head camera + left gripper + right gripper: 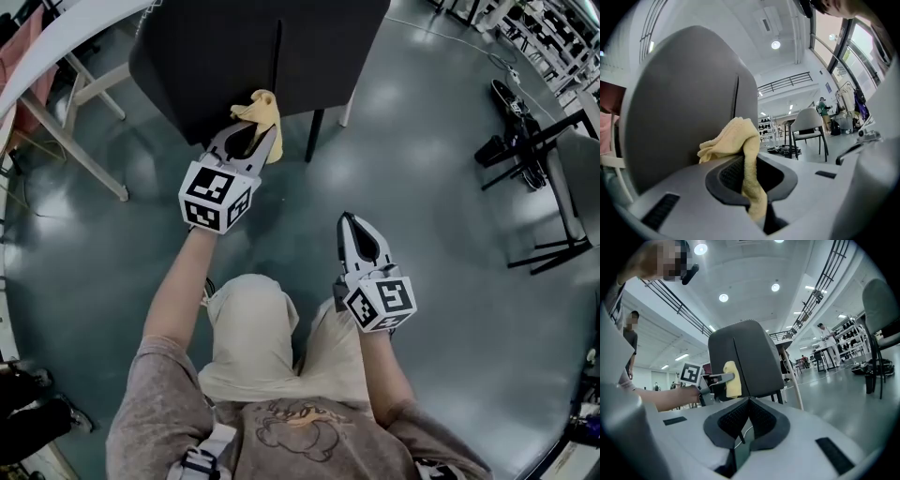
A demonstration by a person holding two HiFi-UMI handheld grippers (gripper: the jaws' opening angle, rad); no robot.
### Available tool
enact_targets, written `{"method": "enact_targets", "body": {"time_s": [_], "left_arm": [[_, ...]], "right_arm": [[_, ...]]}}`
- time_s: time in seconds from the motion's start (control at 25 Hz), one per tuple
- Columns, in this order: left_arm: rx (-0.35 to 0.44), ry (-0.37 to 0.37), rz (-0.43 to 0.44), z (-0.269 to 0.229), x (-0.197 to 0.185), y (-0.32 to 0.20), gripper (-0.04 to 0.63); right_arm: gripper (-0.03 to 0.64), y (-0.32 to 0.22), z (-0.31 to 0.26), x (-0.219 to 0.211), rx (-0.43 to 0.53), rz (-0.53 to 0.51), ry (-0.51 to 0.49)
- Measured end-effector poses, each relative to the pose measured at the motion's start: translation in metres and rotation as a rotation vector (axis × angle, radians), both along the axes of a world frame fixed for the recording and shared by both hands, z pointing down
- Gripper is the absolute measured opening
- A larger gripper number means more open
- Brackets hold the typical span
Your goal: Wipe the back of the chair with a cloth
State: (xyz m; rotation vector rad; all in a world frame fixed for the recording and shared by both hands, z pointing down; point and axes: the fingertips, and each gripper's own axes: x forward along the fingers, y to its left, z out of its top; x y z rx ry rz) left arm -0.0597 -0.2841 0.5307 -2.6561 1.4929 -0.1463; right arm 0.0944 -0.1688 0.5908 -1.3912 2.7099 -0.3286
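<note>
Filling most of the head view, the glossy grey-green floor runs out to every edge. The dark grey moulded chair back w/ a vertical centre seam sits at upper centre-left. It takes the left half of the left gripper view and stands centre in the right gripper view.

The person's beige shorts and grey shirt are at bottom centre.

The left gripper is at centre-left of the head view, just below the chair back. Its jaws are clamped on the cloth, no gap btwn them. The right gripper hangs right of centre, well apart from the chair. Its jaws are pressed together w/ nothing btwn them.

The crumpled pale yellow terry cloth bunches past the left jaw tips, against the chair back just left of the seam.
</note>
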Motion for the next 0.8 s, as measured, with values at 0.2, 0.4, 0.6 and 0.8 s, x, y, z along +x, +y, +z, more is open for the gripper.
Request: {"method": "enact_targets", "body": {"time_s": [0.2,0.4,0.6,0.8], "left_arm": [[-0.007,0.01,-0.109,0.012,-0.058,0.025,0.051],[-0.008,0.05,-0.22,0.02,-0.108,0.045,0.051],[-0.018,0.053,-0.305,0.032,-0.148,0.061,0.051],[-0.022,0.045,-0.342,0.036,-0.163,0.066,0.051]], "right_arm": [[0.025,0.0,-0.001,-0.005,-0.001,-0.014,0.003],[0.025,-0.003,0.002,-0.008,-0.005,-0.019,0.001],[0.025,-0.004,0.004,-0.016,-0.006,-0.032,0.0],[0.025,-0.005,0.006,-0.019,-0.014,-0.037,0.0]]}}
